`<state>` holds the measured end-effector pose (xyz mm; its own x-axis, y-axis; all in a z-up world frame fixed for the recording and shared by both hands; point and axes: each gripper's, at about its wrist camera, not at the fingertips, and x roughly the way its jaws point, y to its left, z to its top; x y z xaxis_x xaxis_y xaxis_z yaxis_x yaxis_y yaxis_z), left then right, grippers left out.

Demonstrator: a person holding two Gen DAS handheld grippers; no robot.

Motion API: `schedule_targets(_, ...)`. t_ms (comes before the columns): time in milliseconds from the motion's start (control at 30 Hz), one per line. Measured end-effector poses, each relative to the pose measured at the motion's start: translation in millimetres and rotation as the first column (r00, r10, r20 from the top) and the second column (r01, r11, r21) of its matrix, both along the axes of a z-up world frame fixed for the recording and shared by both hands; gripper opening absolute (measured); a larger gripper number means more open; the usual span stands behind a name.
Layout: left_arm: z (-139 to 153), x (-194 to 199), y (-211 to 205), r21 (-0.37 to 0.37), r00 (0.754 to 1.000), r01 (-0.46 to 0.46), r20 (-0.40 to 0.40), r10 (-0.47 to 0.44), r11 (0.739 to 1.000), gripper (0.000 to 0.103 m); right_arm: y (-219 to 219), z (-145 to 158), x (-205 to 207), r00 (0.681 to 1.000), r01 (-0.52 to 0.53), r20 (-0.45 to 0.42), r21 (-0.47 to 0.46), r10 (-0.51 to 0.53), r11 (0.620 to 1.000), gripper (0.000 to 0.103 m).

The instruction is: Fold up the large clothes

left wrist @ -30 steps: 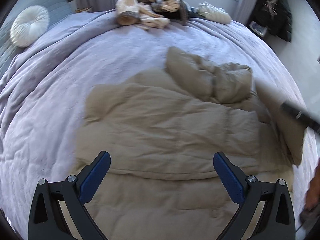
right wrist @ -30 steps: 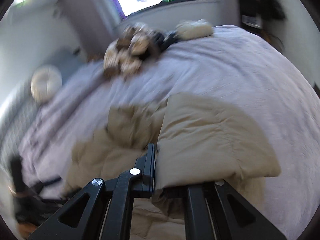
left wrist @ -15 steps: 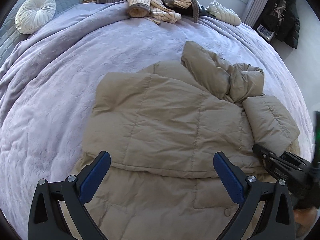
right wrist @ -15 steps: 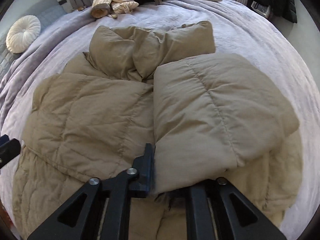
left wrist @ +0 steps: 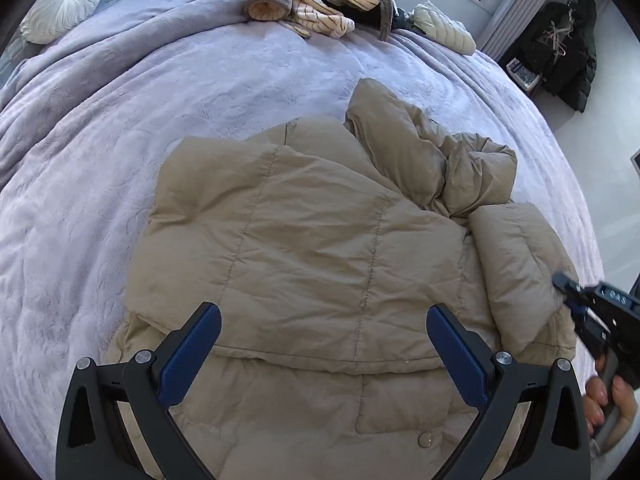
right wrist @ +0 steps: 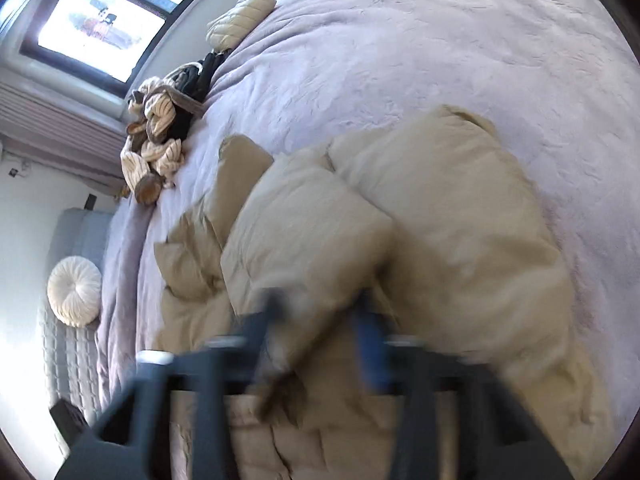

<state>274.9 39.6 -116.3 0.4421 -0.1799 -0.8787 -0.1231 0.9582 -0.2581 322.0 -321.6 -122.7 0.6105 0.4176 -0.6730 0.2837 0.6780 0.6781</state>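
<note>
tan quilted puffer jacket (left wrist: 304, 248) lies spread on the lavender bedspread (left wrist: 120, 128), one sleeve (left wrist: 516, 264) folded across its body. your left claw (left wrist: 324, 344) hangs wide apart above the hem. your right claw (right wrist: 320, 320), blurred, has just been closing, with sleeve fabric between its fingers.

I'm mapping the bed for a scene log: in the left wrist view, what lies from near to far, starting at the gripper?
left gripper → beige puffer jacket → bare purple bedspread → striped clothes pile at the far edge.
</note>
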Motion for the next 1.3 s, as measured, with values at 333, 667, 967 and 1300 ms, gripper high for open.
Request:
schedule_targets(333,16.0,0.2,63.0,-0.325,0.996,-0.029,0.072,0.055,0.945,0.103,138.9,63.4,15.8,0.885,-0.366,0.182,-0.298,0.428,0.882,0.011)
schedule_targets(667,-13.7,15.1,53.4,-0.485,1.000,0.009,-0.014,-0.018,0.874,0.103,197.0,29.6,-24.1,0.788,-0.588,-0.008,-0.308,0.616,0.748,0.070)
schedule_targets(967,-50.0,43.1,-4.2,-0.449,0.988,0.089,-0.070,-0.135,0.889,0.087,-4.7,-28.1,-51.9,0.971,-0.180,-0.153,0.026,0.182,0.983,0.070)
schedule_targets(1300,-40.5,15.0,-12.5,-0.358,0.978,0.184,-0.023,-0.205,0.916,0.015,-50.8,-39.9,-42.8,0.990,-0.040,-0.134,0.063,0.048,0.997,0.008)
